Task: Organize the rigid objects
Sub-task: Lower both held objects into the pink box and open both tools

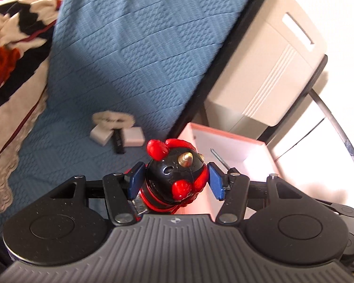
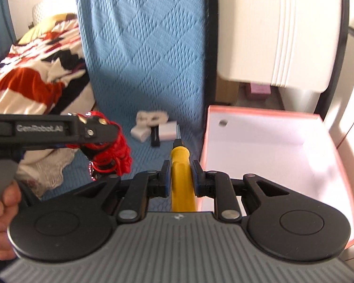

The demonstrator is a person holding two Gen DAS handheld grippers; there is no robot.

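At far left of the right wrist view, a person's hand (image 2: pixel 0 214) grips the handle of the left hand-held gripper (image 2: pixel 99 139), angled down over the blue bedspread (image 2: pixel 139 59). Its blue pads clasp a red-and-black toy figure (image 1: pixel 174 176) above the bed, beside the pink box (image 2: pixel 259 151). Further right, the right hand-held gripper (image 2: pixel 181 176) clenches a yellow-handled screwdriver (image 2: pixel 182 184), tip forward, just left of the box. Small white items (image 2: pixel 153 127), blurred, perhaps adapters, lie beyond.

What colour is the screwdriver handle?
Yellow plastic screwdriver handle, clearest in the right wrist view.
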